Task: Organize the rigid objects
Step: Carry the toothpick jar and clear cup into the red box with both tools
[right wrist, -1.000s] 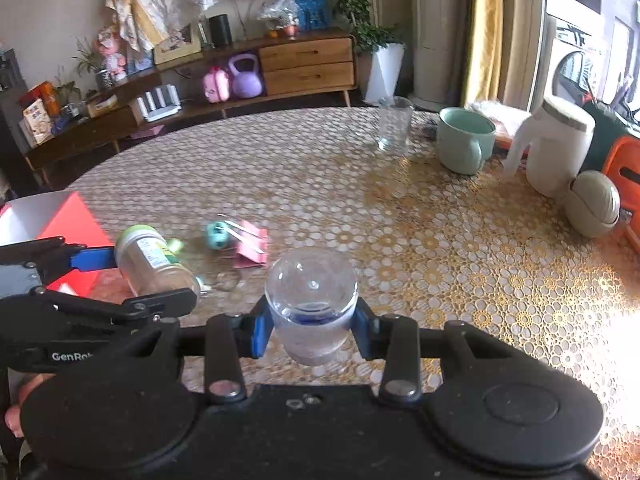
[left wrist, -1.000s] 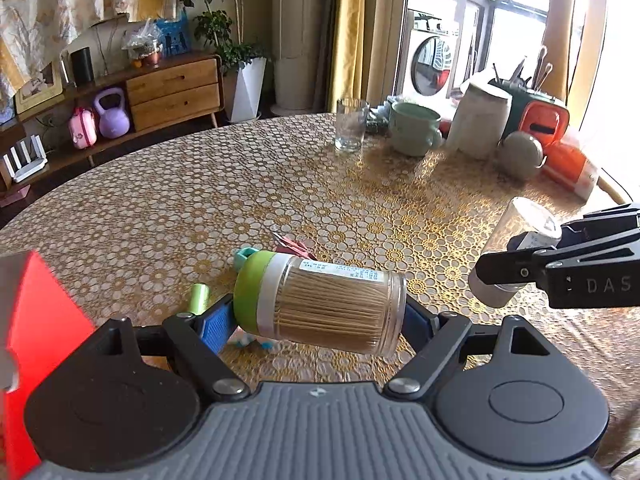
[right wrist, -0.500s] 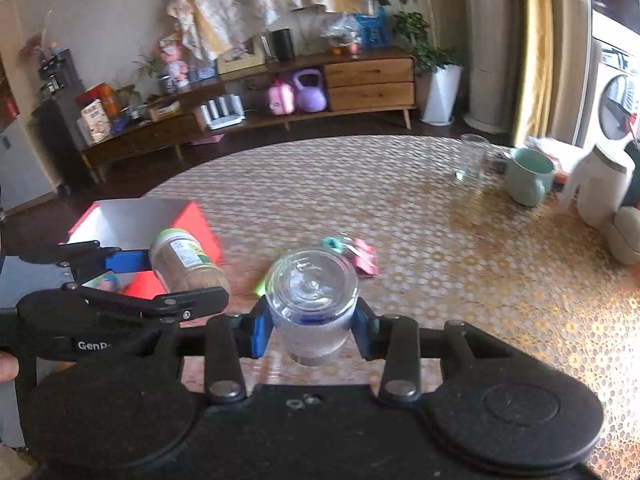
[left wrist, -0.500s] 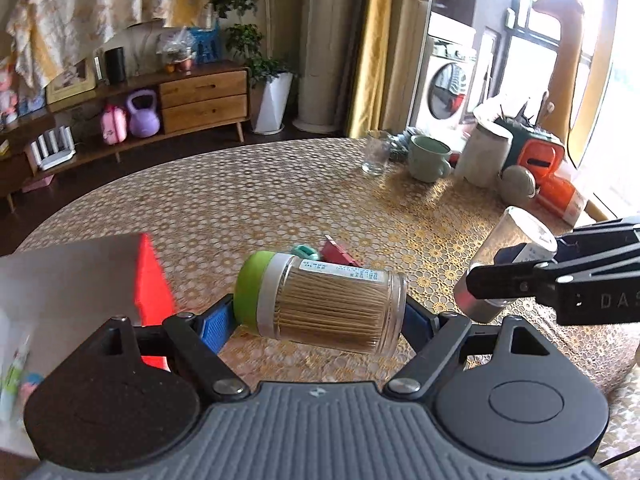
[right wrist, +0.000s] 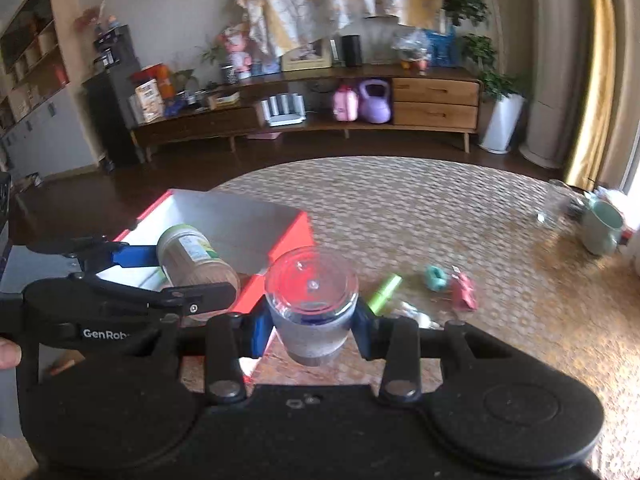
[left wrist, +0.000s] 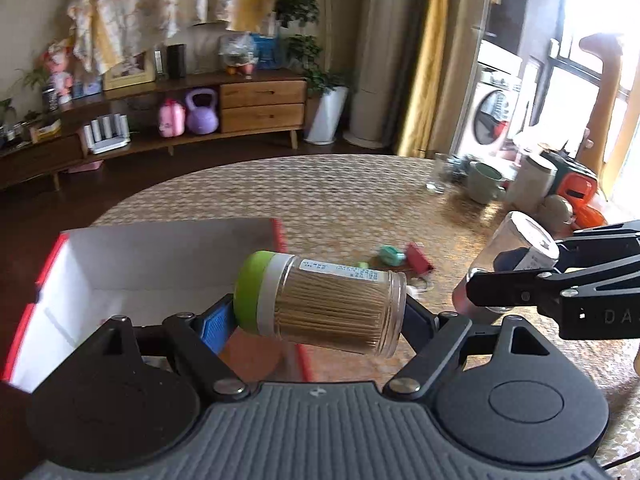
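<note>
Toothpick jar clamped sideways; "GenRob" legible on left gripper.

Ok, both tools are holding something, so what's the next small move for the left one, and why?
Probably carry the toothpick jar a little further left and lower it into the red box. The left tool grips it sideways at the box's near edge, above the open white interior, while the right tool holds the clear jar beside it.

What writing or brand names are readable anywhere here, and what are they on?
"GenRob", cut off: side of the left gripper.
"DA", cut off: side of the right gripper.
Toothpick jar label: too small to read.
Clear jar: no readable text.
</note>
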Demonstrator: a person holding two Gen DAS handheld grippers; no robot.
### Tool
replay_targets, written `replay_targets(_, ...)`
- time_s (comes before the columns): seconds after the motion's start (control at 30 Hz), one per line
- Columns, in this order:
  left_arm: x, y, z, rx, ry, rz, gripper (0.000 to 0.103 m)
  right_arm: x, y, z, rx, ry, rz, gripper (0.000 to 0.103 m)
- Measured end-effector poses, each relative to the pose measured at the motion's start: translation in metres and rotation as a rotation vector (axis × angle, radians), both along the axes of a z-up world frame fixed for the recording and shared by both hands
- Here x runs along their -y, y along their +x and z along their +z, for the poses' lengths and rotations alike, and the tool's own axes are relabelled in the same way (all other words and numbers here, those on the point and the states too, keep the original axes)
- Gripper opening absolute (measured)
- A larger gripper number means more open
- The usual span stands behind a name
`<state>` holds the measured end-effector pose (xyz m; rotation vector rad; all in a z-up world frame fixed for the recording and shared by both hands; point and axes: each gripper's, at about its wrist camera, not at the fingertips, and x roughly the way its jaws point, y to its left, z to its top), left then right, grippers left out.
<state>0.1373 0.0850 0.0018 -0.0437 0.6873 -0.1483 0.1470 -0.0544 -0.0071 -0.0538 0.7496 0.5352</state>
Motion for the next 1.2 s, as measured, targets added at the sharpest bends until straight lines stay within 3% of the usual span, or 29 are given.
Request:
replay_targets(0.3,-0.061,0.000,0.002,-0.003,0.012,0.099,0.084,-0.056,0.010,0.000,-0.006,-0.006,0.065,0.040)
replay_targets(0.57,-0.104,0.013,-0.010,-0.021,0.058,0.173,0.084,-0.099,0.031,-0.023,-0.034,-0.050,0.110,0.040)
replay_targets(0.93,-0.149,0.070,-0.043,-0.127,0.094,0.240,0.084,-0.144,0.074,-0.064,-0.082,-0.117,0.127,0.040)
replay_targets(1.2,-0.155,0.105,-0.067,-0.210,0.097,0.238,0.084,-0.169,0.091,-0.089,-0.089,-0.187,0.163,0.040)
